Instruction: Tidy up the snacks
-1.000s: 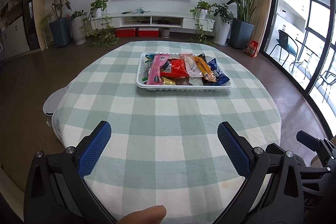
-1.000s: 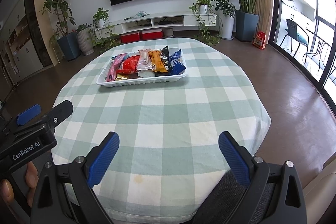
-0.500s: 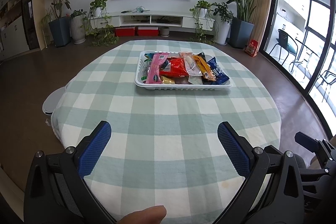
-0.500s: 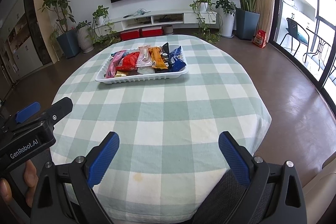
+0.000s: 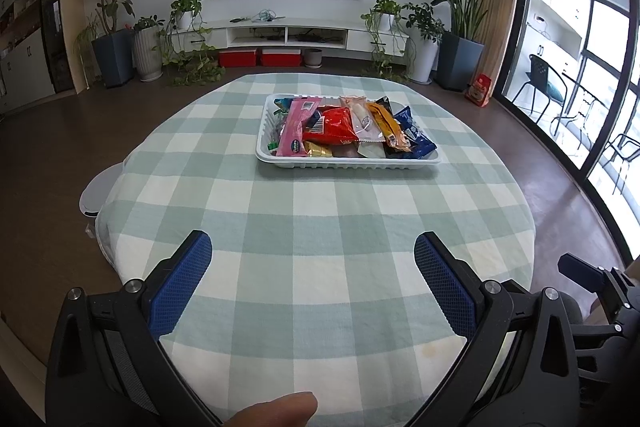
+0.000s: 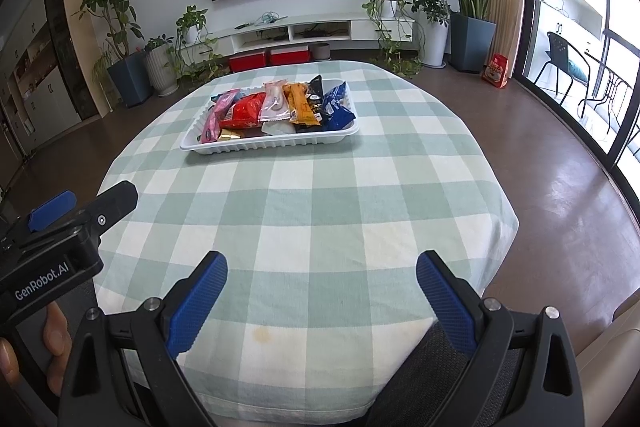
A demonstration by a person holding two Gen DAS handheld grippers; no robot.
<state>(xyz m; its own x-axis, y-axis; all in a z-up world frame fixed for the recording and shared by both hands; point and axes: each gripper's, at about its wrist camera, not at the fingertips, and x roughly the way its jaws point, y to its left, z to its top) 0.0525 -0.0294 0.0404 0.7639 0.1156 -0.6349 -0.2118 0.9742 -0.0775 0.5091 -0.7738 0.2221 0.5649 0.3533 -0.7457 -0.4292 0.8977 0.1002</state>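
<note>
Meanwhile, little has changed: the snack tray point(image 5: 348, 163) is seen slightly lower and nearer on the checked surface point(image 5: 320, 227). Both the left tool point(image 5: 313, 259) and right tool point(image 6: 322, 273) are kept spread wide, empty, well short of it.

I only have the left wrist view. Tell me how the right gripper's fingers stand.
Observer: The right gripper is open. Its blue fingers are spread wide over the near edge of the checked tablecloth, with nothing between them.
Operator: Now describe the left gripper from that side.
Observer: The left gripper shows at the right wrist view's left edge. White GenRobot.AI lettering runs along its black body, and a hand grips it from below.
</note>
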